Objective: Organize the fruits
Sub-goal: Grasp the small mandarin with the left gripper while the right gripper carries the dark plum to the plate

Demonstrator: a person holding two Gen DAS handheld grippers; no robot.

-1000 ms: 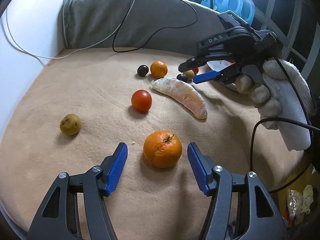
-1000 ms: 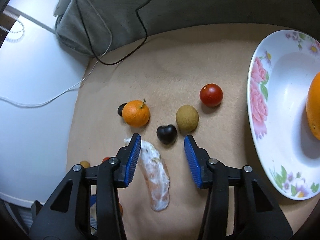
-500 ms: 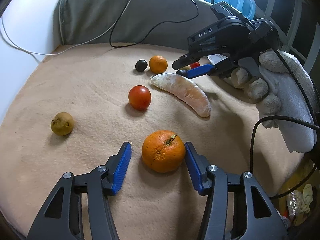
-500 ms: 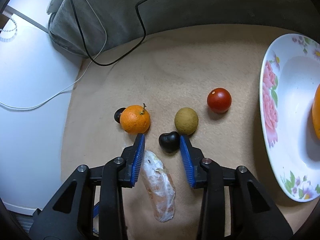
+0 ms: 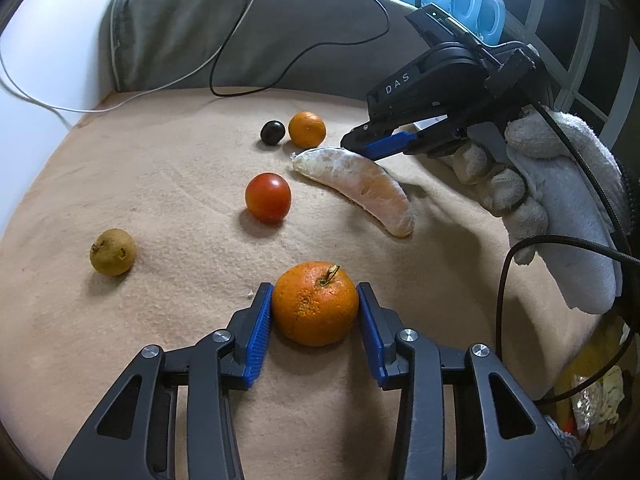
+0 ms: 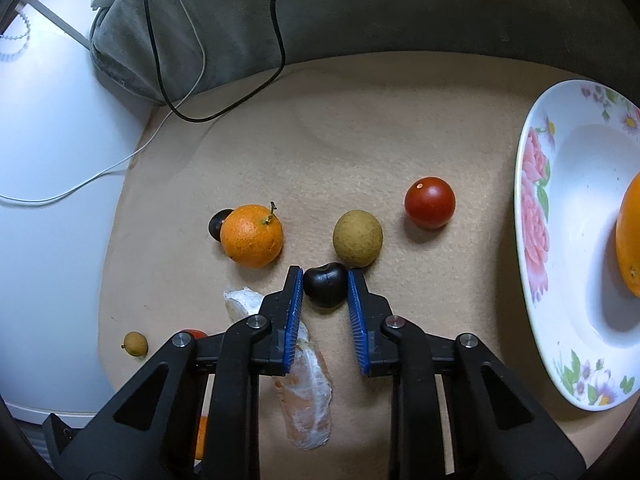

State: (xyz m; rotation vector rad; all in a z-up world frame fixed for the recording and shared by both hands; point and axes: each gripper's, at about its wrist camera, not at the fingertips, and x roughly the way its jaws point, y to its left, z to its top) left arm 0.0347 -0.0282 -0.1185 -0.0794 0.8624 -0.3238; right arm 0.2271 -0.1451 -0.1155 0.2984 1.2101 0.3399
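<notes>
On the tan cloth, a stemmed tangerine (image 5: 316, 304) sits between the blue pads of my left gripper (image 5: 315, 292). Its jaws are closing and both pads touch the fruit's sides. My right gripper (image 6: 325, 276) is shut on a dark cherry (image 6: 325, 290) that rests on the cloth. In the left wrist view the right gripper (image 5: 352, 141) hangs over the end of a peeled citrus segment (image 5: 360, 188). Loose fruit lies around: a red tomato (image 5: 268, 197), a brown longan (image 5: 113, 252), a small orange (image 5: 307, 129) and a dark grape (image 5: 273, 132).
A flowered white plate (image 6: 536, 208) at the right holds an orange (image 6: 630, 240). Beside the cherry lie a longan (image 6: 357, 238) and a tomato (image 6: 430, 202). A grey cushion (image 5: 240, 32) with cables lines the back. A gloved hand (image 5: 560, 200) holds the right gripper.
Both pairs of jaws have drawn in from wide apart. The left pads now touch the tangerine. The right gripper edged forward and its pads closed on the dark cherry.
</notes>
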